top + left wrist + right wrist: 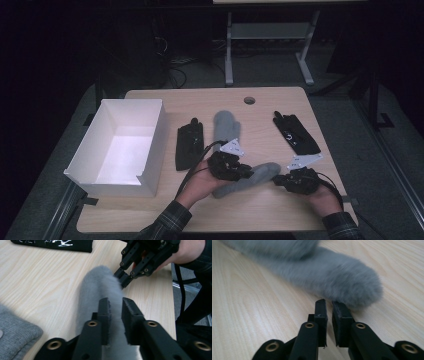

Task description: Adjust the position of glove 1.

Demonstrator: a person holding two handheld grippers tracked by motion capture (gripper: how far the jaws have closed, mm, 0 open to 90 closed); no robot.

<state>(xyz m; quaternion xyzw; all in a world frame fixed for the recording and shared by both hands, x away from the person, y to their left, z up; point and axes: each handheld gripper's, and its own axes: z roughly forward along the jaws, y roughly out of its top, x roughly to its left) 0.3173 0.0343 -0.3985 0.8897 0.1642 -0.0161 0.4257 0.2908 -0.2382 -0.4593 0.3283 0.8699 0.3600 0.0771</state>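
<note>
Item: grey fleece mitten [250, 178], lying on my counter [150, 210] between both tools. Soft, light, floppy; take by cuff or fingertip edge. My left tool [115, 305] pinches its fabric; my right tool [329, 305] nearly closed, empty, at its tip.

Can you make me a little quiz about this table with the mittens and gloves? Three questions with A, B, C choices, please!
1. Where is the white box?
A. the table's left side
B. the table's right side
C. the floor

2. How many black gloves lie on the table?
A. one
B. two
C. four

3. How is the grey mitten by the grippers placed?
A. hanging in the air
B. inside the box
C. lying flat on the table

Answers:
1 A, it sits at the left edge.
2 B, one black glove beside the box, another at the right.
3 C, it rests on the wood between the left gripper and right gripper.
</note>
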